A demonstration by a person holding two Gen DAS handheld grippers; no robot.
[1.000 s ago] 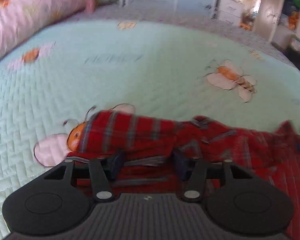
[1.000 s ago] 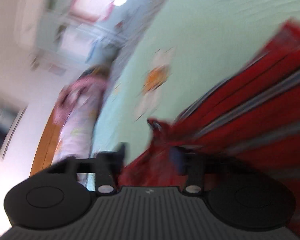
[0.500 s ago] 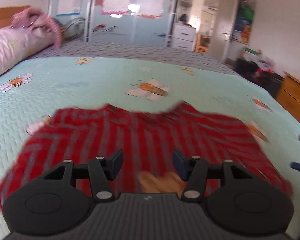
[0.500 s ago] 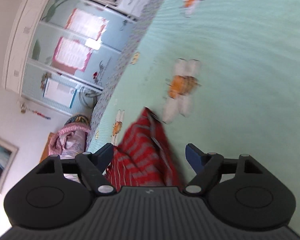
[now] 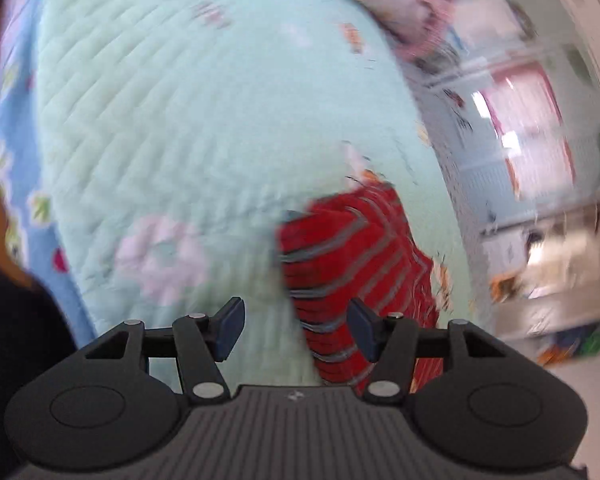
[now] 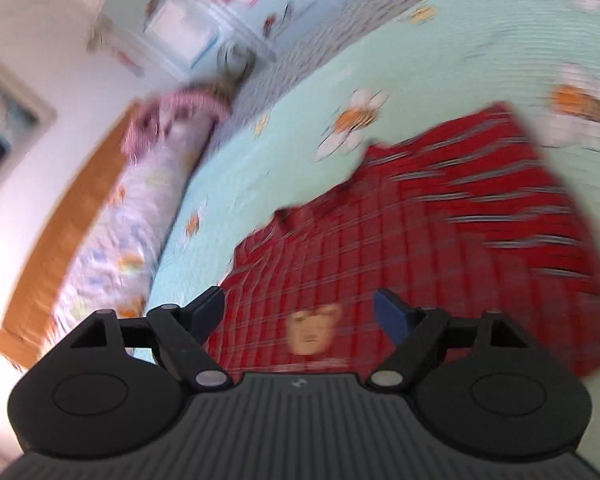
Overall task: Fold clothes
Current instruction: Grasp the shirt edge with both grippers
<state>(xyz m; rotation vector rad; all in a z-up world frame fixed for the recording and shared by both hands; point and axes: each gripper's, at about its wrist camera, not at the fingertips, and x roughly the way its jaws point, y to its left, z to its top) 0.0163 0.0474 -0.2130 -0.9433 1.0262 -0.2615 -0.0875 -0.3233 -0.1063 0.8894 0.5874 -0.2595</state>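
A red plaid garment lies spread flat on the mint quilted bedspread, with a tan patch near its closest edge. My right gripper hovers above that edge. Its jaws are opening and hold nothing. In the left wrist view the picture is rolled and blurred. There the red plaid garment lies on the bedspread, ahead and to the right. My left gripper is open above it, nothing pinched.
A long pink and lilac bolster lies against the wooden headboard. Pale blue wardrobe doors stand beyond the bed. A dark sleeve and the quilt's blue border show at the left.
The right gripper let go of the bunched red cloth, opened wide and rose. The garment now lies spread flat. The left gripper rolled and swung sideways, so the garment moved to its right.
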